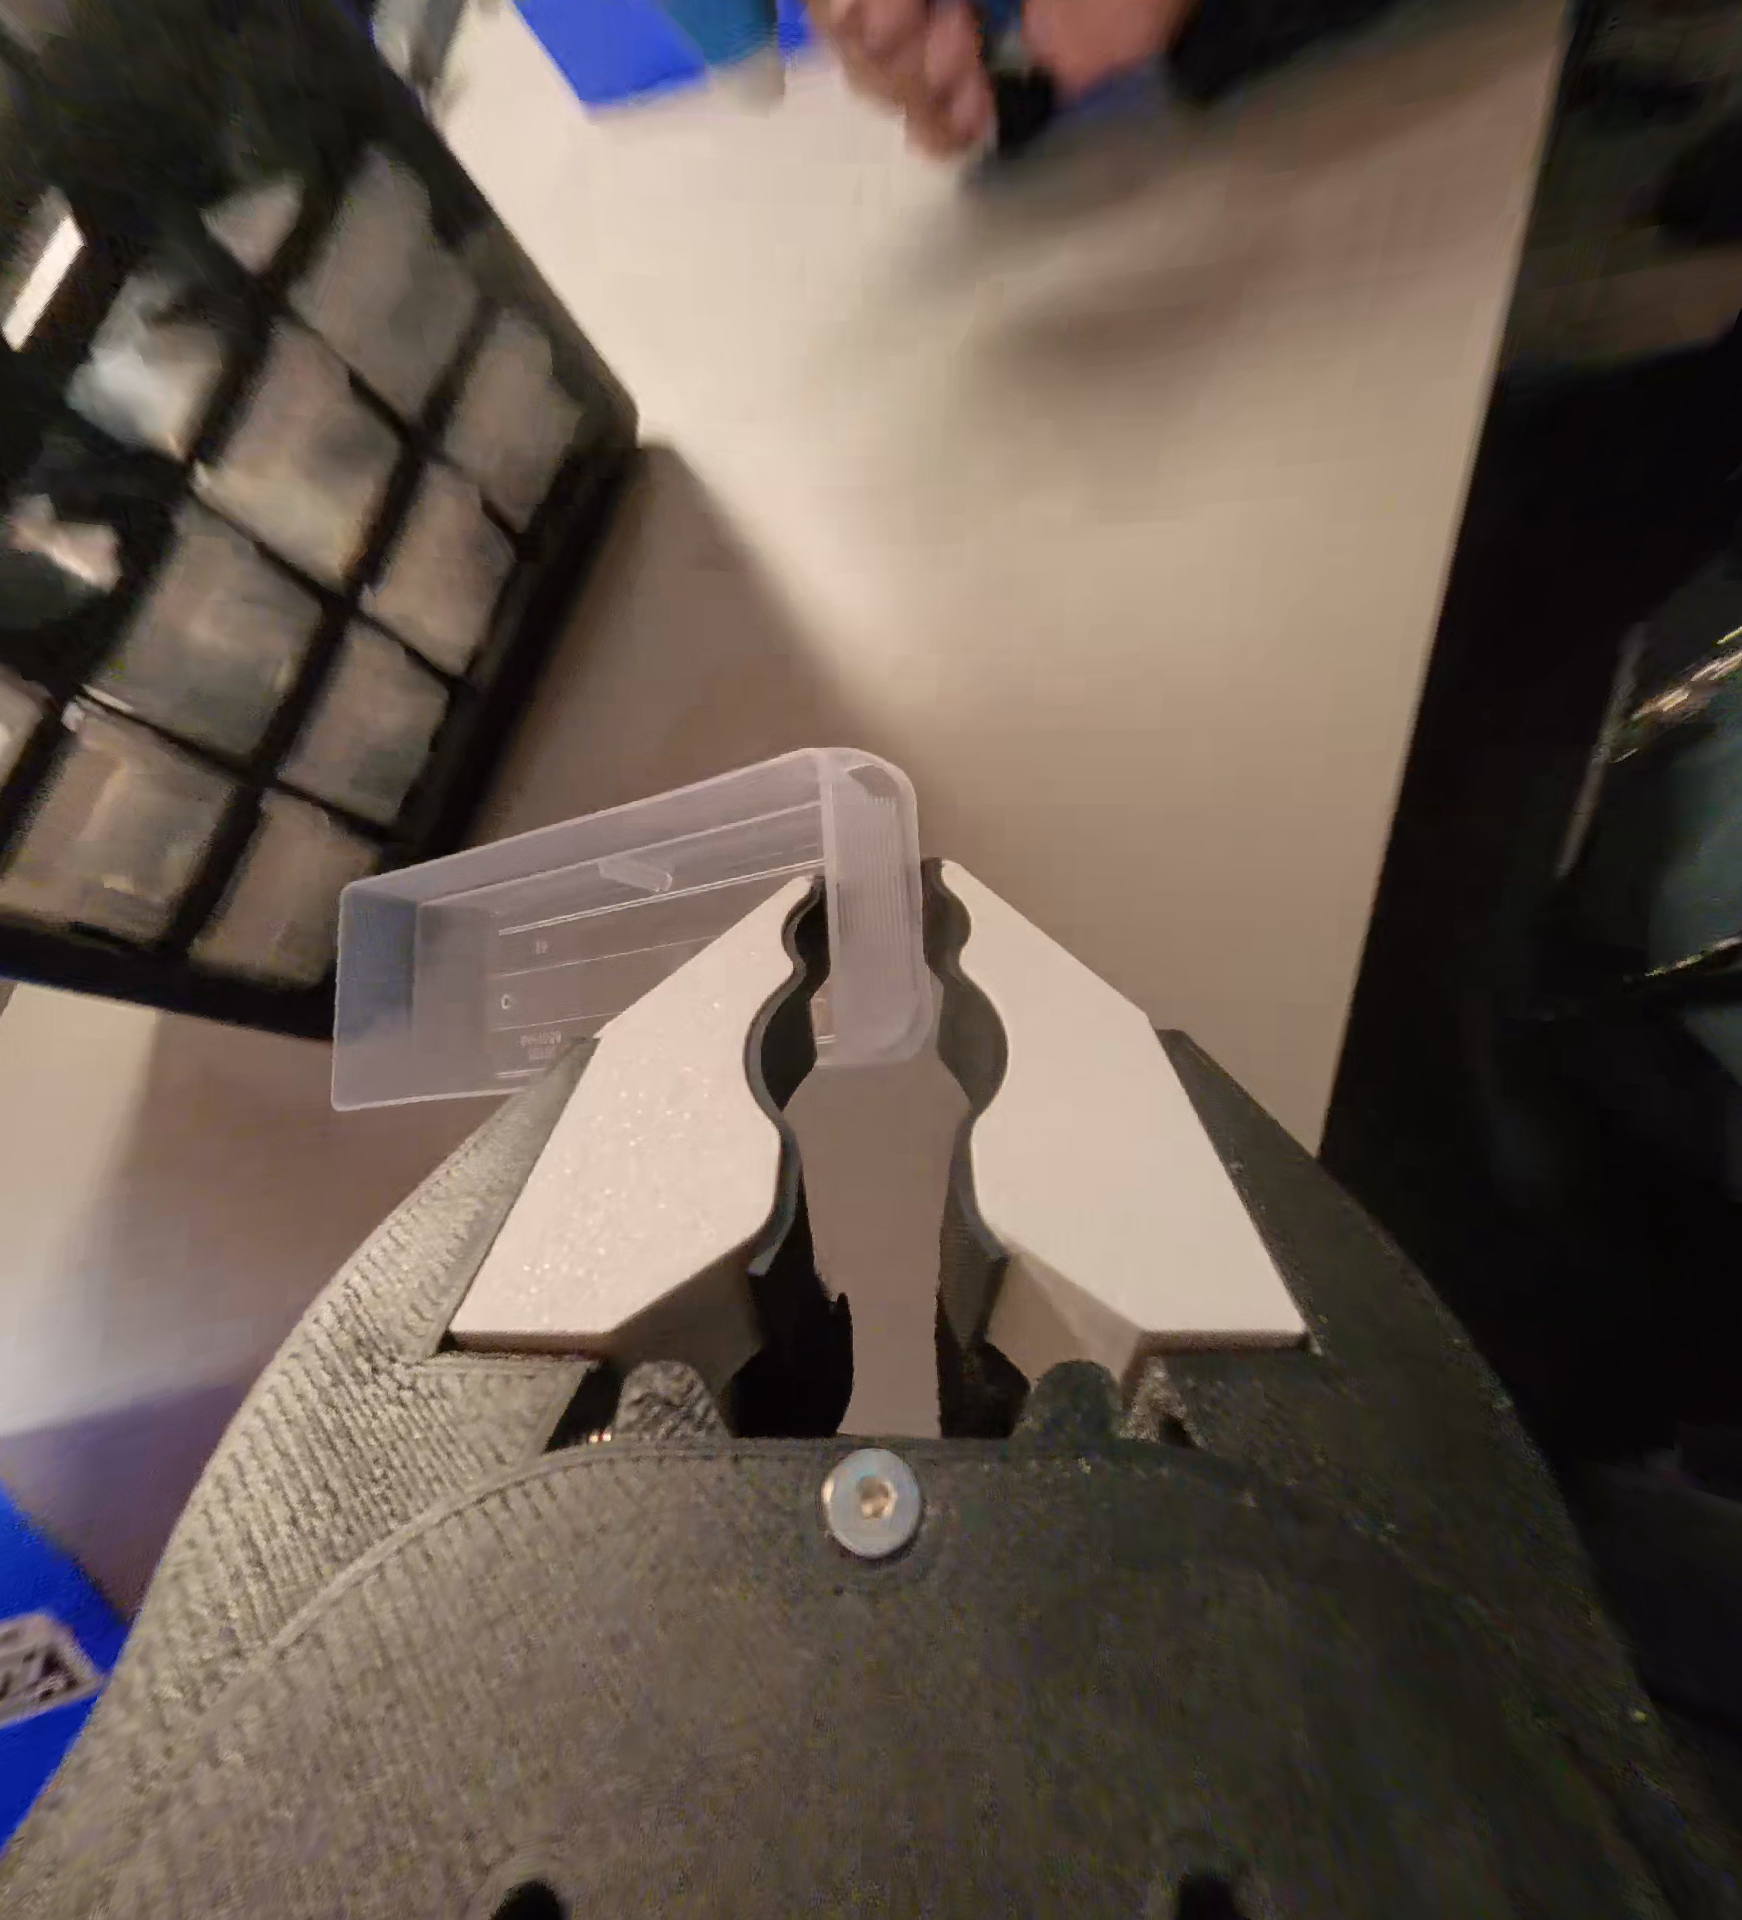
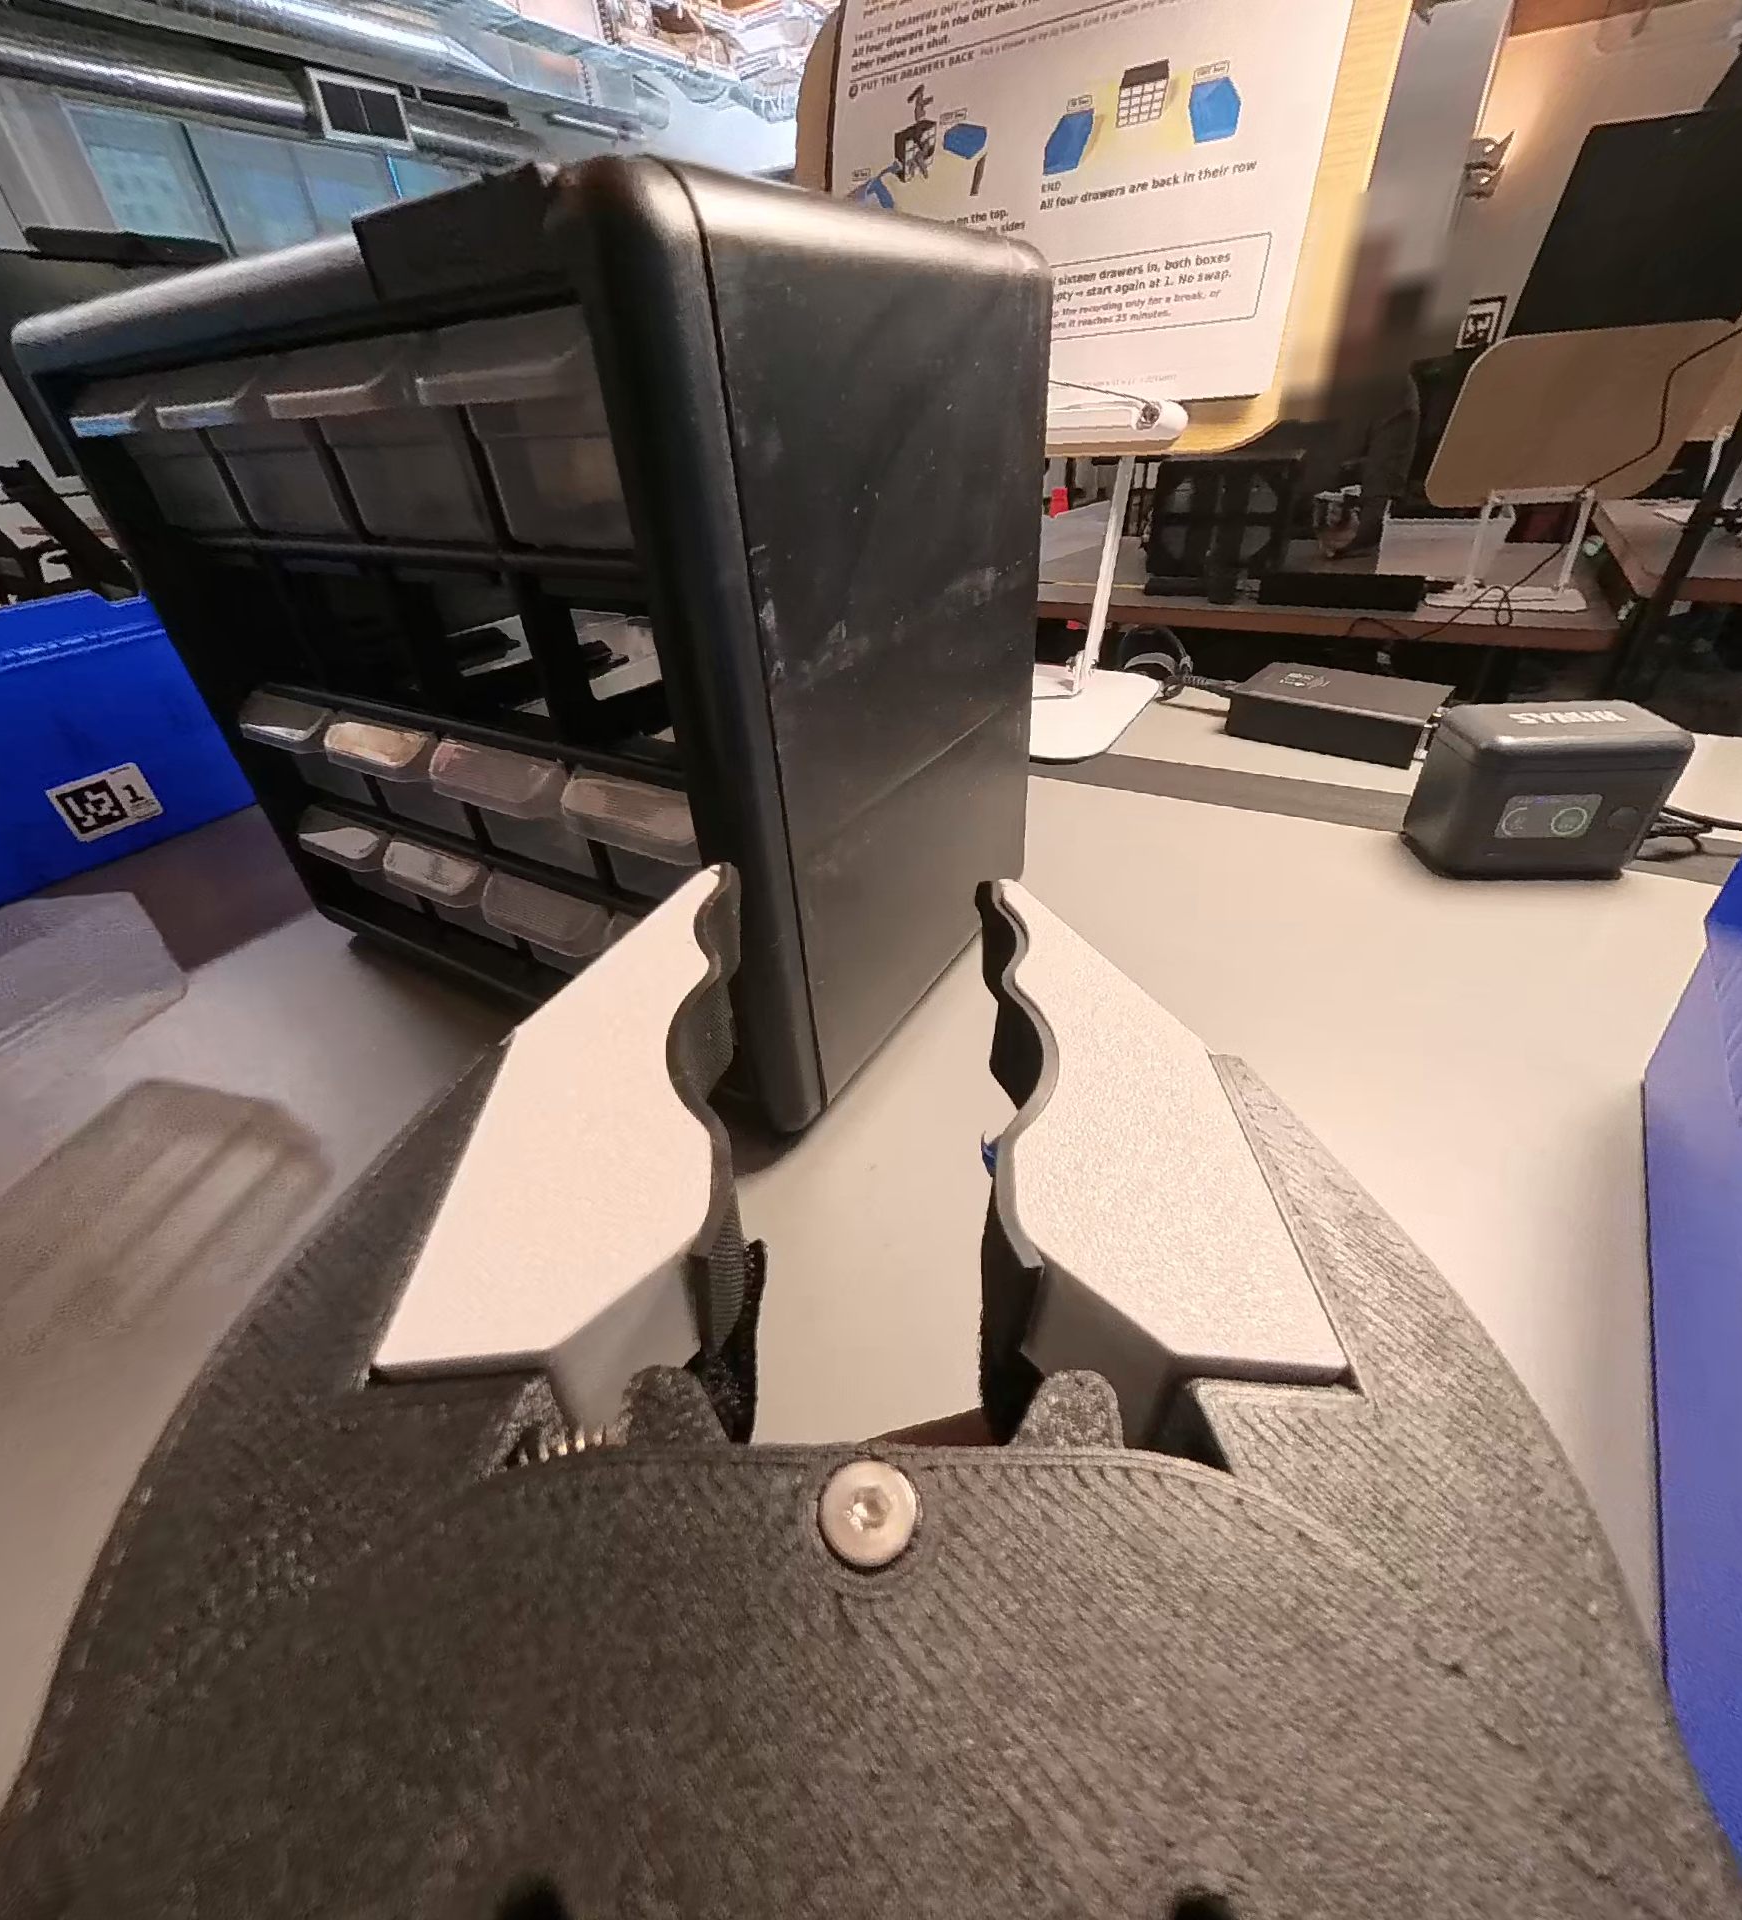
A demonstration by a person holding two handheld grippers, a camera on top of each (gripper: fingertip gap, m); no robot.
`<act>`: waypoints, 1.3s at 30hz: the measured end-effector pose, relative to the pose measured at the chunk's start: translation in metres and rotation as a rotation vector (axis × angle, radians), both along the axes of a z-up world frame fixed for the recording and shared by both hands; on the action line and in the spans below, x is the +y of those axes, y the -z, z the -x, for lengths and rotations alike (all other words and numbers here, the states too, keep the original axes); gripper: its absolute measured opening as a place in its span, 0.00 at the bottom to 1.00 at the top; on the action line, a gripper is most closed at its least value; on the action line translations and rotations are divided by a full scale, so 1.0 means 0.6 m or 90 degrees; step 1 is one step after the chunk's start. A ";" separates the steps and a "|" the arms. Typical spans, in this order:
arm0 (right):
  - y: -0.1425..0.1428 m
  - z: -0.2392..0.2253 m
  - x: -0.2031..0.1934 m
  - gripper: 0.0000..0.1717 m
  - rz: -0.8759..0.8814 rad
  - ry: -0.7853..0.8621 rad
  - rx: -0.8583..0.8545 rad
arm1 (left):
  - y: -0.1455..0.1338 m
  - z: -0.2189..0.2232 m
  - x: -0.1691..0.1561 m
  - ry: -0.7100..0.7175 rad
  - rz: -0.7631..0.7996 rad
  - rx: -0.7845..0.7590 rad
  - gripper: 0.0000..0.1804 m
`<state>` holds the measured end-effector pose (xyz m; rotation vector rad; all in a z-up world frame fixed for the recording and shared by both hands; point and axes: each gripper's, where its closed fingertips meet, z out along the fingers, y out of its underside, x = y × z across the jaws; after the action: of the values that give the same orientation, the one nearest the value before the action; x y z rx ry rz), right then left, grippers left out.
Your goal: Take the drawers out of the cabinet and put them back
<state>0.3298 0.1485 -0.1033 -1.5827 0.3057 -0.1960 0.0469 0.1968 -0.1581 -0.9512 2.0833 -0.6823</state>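
- The clear plastic drawer (image 1: 576, 935) hangs above the desk (image 1: 1106, 520), gripped by its ribbed front handle between the left gripper (image 1: 872, 935) fingers (image 1: 680, 1049), which have narrowed onto that handle; its body juts out to the left.
- The black drawer cabinet (image 2: 877, 623) stands on the desk, one row of slots bare, the other rows filled.
- The right gripper (image 2: 851, 904) fingers (image 2: 597, 1122) are spread wide, holding nothing, near the cabinet's side.
- Blue bins (image 2: 46, 727) flank the cabinet.
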 end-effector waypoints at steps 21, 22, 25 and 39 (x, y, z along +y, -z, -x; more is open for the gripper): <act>-0.233 -0.026 0.120 0.34 0.099 -0.155 0.137 | -0.193 -0.124 -0.096 0.325 0.145 -0.009 0.09; -0.231 -0.037 0.130 0.35 0.109 -0.149 0.150 | -0.194 -0.134 -0.100 0.329 0.141 -0.003 0.09; -0.220 -0.065 0.154 0.40 0.138 -0.118 0.165 | -0.198 -0.155 -0.115 0.348 0.139 0.017 0.09; -0.188 -0.080 0.188 0.42 0.146 -0.180 0.224 | -0.217 -0.222 -0.120 0.343 0.194 0.141 0.09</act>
<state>0.3776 0.2615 0.0098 -1.8670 0.3360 0.2797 0.1803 0.1246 -0.0278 -0.6375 2.5090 -1.2457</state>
